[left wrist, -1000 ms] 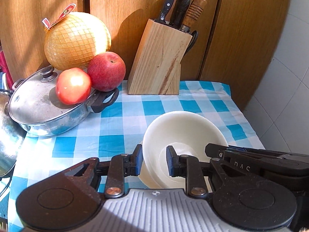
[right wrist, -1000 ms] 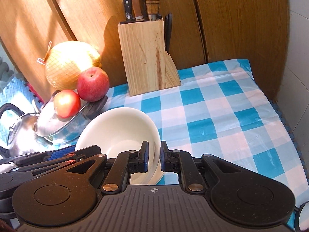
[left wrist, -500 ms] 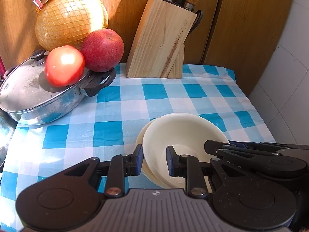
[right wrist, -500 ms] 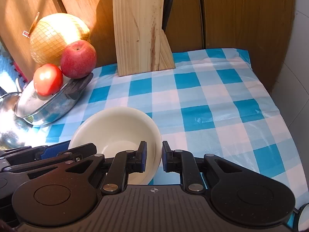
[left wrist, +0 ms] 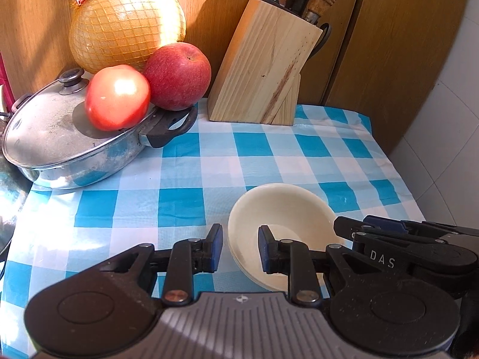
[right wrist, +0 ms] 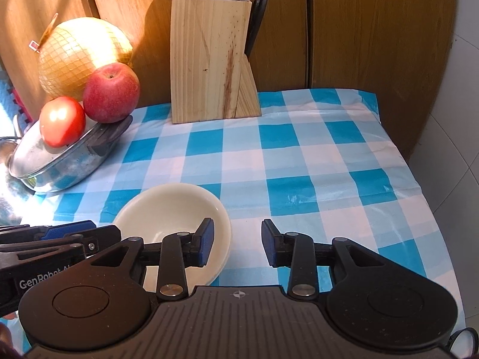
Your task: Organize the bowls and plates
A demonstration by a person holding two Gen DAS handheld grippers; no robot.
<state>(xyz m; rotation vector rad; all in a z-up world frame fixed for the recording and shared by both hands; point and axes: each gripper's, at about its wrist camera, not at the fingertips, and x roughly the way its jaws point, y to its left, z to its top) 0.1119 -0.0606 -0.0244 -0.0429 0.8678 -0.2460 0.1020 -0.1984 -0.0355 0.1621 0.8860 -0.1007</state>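
Observation:
A cream bowl (left wrist: 284, 209) sits on the blue-and-white checked cloth (left wrist: 185, 179), and a second cream rim shows just under it, as if two are nested. My left gripper (left wrist: 241, 248) is shut on the bowl's left rim. In the right wrist view the same bowl (right wrist: 170, 209) lies low and left. My right gripper (right wrist: 238, 242) is opening: its left pad hangs over the inside of the bowl, its right pad stands well clear over the cloth, and the bowl's right rim lies between them untouched. Each gripper's body shows at the edge of the other's view.
A wooden knife block (left wrist: 263, 68) stands at the back against wooden panels. At the left a lidded steel pot (left wrist: 60, 143) carries a tomato (left wrist: 116, 97) and an apple (left wrist: 176, 76), with a netted pomelo (left wrist: 125, 21) behind. A tiled wall (left wrist: 443, 119) bounds the right.
Both grippers sank with the bowl, which came down from a tilt to rest on the cloth. The right gripper's jaws spread apart and let go of the rim; the left stayed shut.

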